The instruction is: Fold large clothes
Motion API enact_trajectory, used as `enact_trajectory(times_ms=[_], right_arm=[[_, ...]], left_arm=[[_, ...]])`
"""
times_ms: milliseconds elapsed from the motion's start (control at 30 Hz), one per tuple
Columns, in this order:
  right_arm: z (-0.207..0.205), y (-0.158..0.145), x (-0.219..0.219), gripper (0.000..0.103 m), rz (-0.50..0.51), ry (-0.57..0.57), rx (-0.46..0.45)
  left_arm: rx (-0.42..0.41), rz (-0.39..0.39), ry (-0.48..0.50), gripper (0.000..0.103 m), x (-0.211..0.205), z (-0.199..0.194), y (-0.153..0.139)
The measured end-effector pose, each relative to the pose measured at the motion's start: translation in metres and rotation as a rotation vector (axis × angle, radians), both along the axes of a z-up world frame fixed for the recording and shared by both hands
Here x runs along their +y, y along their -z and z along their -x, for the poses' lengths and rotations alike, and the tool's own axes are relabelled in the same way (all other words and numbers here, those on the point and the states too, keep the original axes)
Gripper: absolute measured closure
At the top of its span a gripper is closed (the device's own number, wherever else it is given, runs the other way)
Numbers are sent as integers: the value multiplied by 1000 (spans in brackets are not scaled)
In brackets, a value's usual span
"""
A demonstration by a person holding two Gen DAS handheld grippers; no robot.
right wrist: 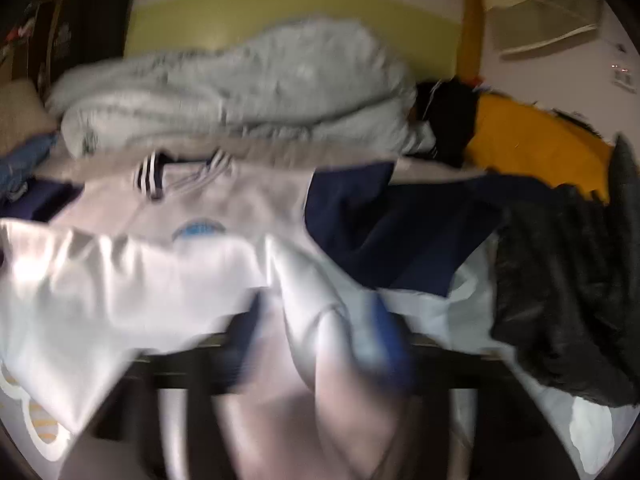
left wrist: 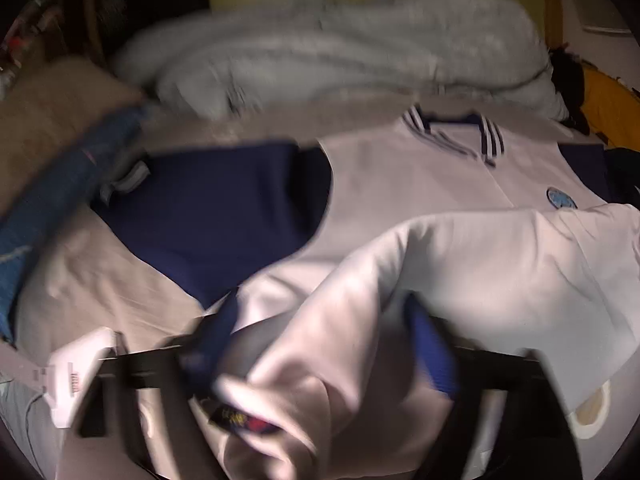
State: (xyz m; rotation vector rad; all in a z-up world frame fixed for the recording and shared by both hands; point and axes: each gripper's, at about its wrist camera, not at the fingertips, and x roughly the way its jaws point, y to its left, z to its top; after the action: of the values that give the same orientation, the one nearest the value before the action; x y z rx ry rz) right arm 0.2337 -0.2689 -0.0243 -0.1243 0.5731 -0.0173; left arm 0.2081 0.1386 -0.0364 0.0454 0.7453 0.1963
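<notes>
Garment: a white jacket (left wrist: 420, 184) with navy sleeves lies front-up on the bed (left wrist: 100, 280), its striped collar (left wrist: 452, 128) toward the far side.
Badge: a round blue emblem (left wrist: 561, 199) sits on the chest, just beyond the raised fabric edge.
Hem: the lower part of the jacket is lifted off the bed and stretched between the two grippers, partly covering the chest panel.
Left sleeve: the navy sleeve (left wrist: 216, 216) lies flat on the sheet, spread away from the body panel.
Left gripper (left wrist: 320, 340): blue-padded fingers (left wrist: 434, 352) are closed on a bunched fold of white hem fabric; cloth fills the gap between the jaws.
Right gripper (right wrist: 320, 332): blue-padded fingers (right wrist: 390, 344) are clamped on the white fabric at the other hem corner; cloth hangs down over the jaws.
Right sleeve: the navy sleeve (right wrist: 400, 232) extends across the bed toward a dark quilted garment (right wrist: 568, 288).
Background: a rumpled grey blanket (left wrist: 340, 48) is piled at the far end of the bed, beyond the collar; a yellow cloth (right wrist: 532, 140) lies beside it.
Image quality: both views are motion-blurred; fine detail at the fingertips cannot be resolved.
</notes>
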Motion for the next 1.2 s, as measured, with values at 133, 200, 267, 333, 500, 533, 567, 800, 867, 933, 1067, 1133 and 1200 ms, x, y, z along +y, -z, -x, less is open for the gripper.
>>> enact_trajectory(times_ms=[133, 200, 267, 333, 500, 533, 567, 800, 867, 933, 1067, 1133, 1200], right_arm=[[26, -14, -8, 0, -70, 19, -136], [31, -13, -7, 0, -147, -30, -142], [35, -14, 4, 0, -151, -76, -156], [39, -13, 20, 0, -90, -105, -176], [38, -4, 44, 0, -8, -186, -140], [34, -1, 45, 0, -11, -195, -114], [29, 2, 44, 0, -13, -185, -85], [13, 7, 1, 0, -146, -1, 6], [6, 11, -14, 6, -171, 79, 36], [-1, 10, -23, 18, -143, 106, 52], [-17, 12, -33, 50, -37, 79, 123], [-17, 10, -49, 76, -95, 99, 105], [-20, 9, -58, 102, -117, 143, 100]], left_arm=[[-147, -48, 47, 0, -12, 41, -14], [-227, 16, 46, 0, -14, 59, -19], [-288, 63, 74, 0, -17, 70, -19], [-330, 47, 58, 0, -23, 74, -11], [-282, 14, 67, 0, -33, 62, 1], [-257, 9, 56, 0, -33, 59, 4], [-209, 2, 38, 0, -33, 52, 8], [-68, 224, -161, 5, 25, 29, 33], [-53, 293, -253, 11, 46, 30, 40], [-45, 368, -259, 10, 56, 31, 48], [-51, 317, -245, 13, 44, 32, 46], [-49, 302, -228, 13, 39, 30, 44], [-62, 290, -226, 13, 36, 32, 43]])
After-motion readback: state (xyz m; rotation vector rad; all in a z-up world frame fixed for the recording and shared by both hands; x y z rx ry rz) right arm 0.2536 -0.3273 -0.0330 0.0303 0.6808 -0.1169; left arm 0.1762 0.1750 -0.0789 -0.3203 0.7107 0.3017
